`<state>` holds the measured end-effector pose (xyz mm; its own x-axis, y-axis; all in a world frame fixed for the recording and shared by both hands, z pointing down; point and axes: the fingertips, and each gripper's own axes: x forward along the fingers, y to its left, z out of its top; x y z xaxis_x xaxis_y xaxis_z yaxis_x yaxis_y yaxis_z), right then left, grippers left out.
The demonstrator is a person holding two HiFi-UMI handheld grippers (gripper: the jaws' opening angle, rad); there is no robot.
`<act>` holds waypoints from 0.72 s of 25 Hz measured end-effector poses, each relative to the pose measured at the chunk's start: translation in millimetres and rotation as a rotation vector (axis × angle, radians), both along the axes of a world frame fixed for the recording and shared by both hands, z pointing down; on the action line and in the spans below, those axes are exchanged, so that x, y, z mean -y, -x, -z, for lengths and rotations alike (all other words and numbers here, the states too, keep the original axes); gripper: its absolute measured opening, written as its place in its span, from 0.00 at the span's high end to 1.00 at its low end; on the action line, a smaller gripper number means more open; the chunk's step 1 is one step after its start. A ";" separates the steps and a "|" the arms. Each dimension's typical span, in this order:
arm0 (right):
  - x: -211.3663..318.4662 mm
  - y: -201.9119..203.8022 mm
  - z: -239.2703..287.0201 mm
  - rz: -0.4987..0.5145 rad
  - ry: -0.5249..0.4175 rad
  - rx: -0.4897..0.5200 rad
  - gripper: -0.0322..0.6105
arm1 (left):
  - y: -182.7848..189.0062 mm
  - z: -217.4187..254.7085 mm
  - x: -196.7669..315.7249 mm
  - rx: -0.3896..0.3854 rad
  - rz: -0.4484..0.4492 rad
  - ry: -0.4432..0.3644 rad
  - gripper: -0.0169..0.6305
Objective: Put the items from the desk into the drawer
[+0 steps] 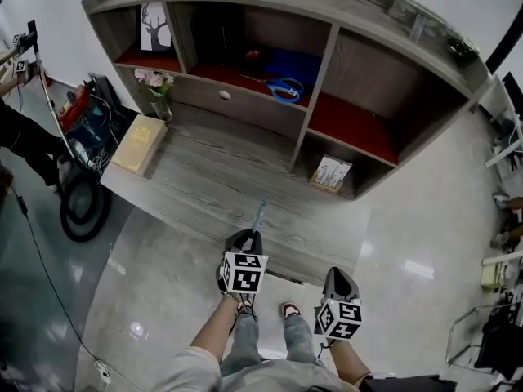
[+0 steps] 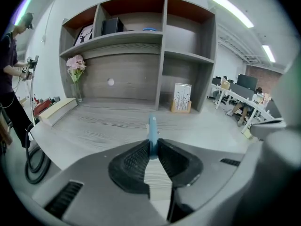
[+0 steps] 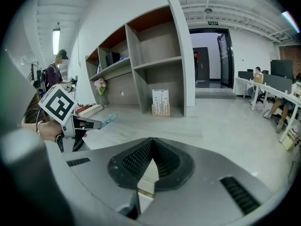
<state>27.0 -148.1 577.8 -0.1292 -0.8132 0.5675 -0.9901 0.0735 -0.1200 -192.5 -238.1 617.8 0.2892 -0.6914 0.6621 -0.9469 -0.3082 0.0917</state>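
Desk point(image 1: 204, 178) and shelf unit point(image 1: 359, 64) fill the head view, with the person standing at the near edge. The left gripper point(image 1: 254, 237) is clamped on a slim light-blue item point(image 1: 259, 216), which reaches forward over the desk's front edge; I cannot tell what the item is. The right gripper point(image 1: 338, 278) hangs nearer the person, off to the side and short of the desk. The drawer point(image 1: 237, 104) under the middle shelf is closed, its round knob point(image 1: 225, 95) showing. Blue-handled scissors point(image 1: 282, 88) lie on the red shelf just above it. A vase of flowers point(image 1: 155, 84) and a flat tan box point(image 1: 139, 143) sit at the desk's left end.

From the left gripper view, the two jaws press together on the light-blue item, which stands up between them and points toward the shelf unit.

From the right gripper view, its jaws meet with nothing between them. The left gripper shows at the left, the item jutting from its tip above the desk.
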 end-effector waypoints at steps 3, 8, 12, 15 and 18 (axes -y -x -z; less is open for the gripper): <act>-0.3 -3.8 13.1 0.012 -0.020 0.007 0.95 | -4.1 12.5 -13.4 -0.011 0.020 -0.002 0.87; 2.8 -3.4 30.9 0.056 -0.059 0.012 0.95 | -11.7 34.7 -33.2 -0.018 0.049 -0.020 0.87; 6.3 -4.5 42.0 0.093 -0.088 0.020 0.95 | -23.3 48.6 -51.6 -0.012 0.058 -0.027 0.87; 8.1 -6.9 45.9 0.119 -0.101 0.025 0.95 | -33.2 54.1 -65.5 -0.013 0.068 -0.028 0.87; 10.9 -7.8 44.6 0.146 -0.104 0.031 0.95 | -41.5 54.3 -78.6 -0.016 0.084 -0.019 0.87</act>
